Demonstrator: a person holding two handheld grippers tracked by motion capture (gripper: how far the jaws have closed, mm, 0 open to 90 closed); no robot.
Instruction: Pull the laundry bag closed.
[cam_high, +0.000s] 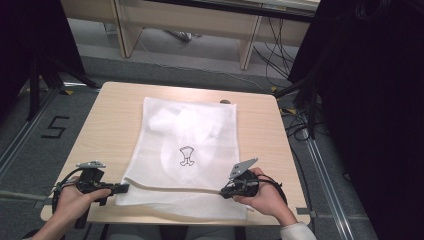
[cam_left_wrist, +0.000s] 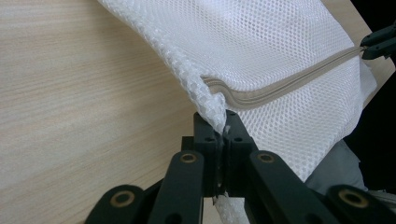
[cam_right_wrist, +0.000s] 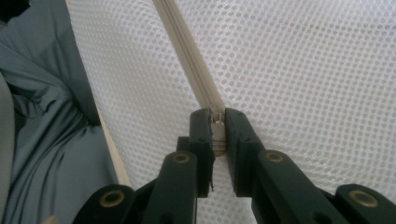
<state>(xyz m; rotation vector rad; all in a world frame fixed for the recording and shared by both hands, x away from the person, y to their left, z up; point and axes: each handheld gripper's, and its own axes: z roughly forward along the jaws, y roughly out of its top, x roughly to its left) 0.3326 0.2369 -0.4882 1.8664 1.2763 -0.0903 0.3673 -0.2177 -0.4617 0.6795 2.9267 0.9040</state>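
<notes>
A light wooden table (cam_high: 100, 125) stands on a grey floor (cam_high: 165, 62). A black "5" (cam_high: 54, 127) is marked on the floor at the left. Beyond the table runs a pale wooden desk (cam_high: 200, 22), with cables (cam_high: 272, 55) trailing beneath. Black curtains (cam_high: 370, 100) hang at the right; a dark tripod (cam_high: 42, 75) stands at the left.
</notes>
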